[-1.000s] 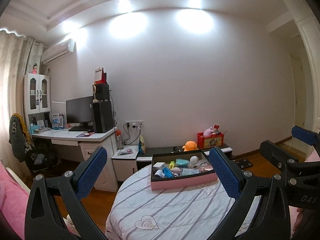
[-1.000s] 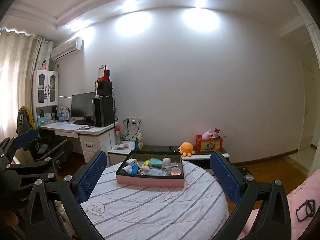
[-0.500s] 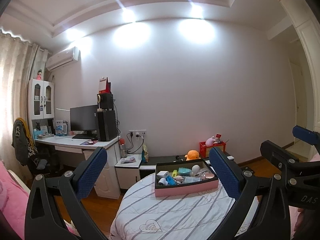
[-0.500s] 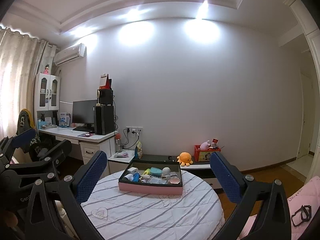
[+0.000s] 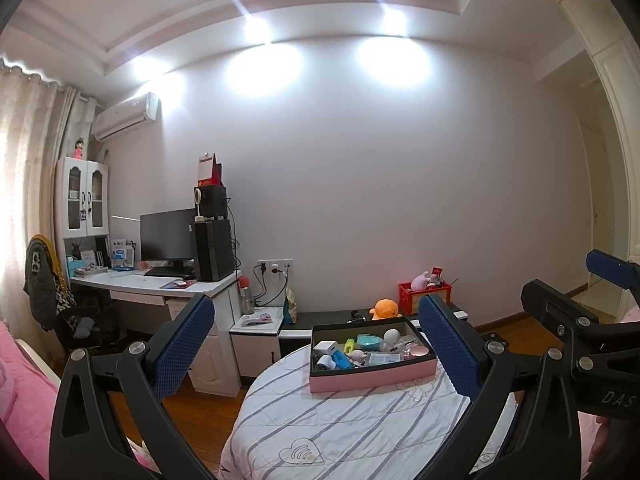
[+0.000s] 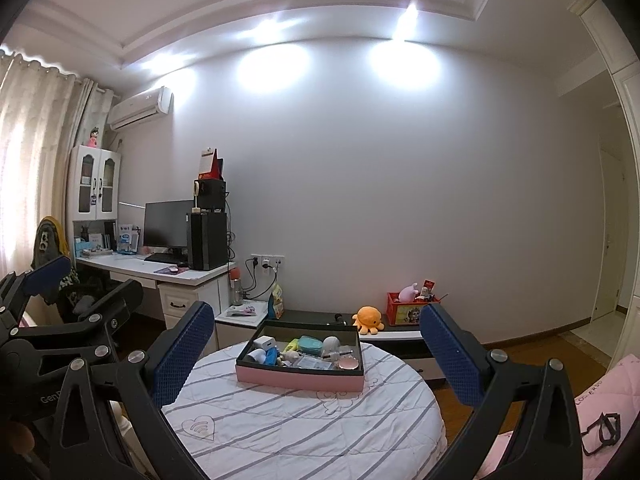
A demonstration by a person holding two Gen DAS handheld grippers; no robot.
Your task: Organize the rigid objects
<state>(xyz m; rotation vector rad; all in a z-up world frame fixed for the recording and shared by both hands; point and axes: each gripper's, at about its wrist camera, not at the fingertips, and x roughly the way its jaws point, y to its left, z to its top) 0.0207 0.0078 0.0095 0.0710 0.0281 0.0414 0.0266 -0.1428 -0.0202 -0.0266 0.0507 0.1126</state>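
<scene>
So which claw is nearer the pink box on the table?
Neither clearly. Left claw faces the pink box from its left, right claw from its right; both open, well short of it.

A pink-sided rectangular cardboard tray point(image 6: 299, 378) sits at the far middle of the round table with striped white cloth point(image 6: 304, 432), holding small items. Behind it, right of centre, an orange plush octopus point(image 6: 369, 319) sits on a low dark bench point(image 6: 400, 336); a white wooden desk point(image 6: 160, 270) stands at left.

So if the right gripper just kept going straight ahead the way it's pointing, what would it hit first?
Probably the pink tray on the round table; the open right gripper frames it, though depth is hard to judge.
</scene>
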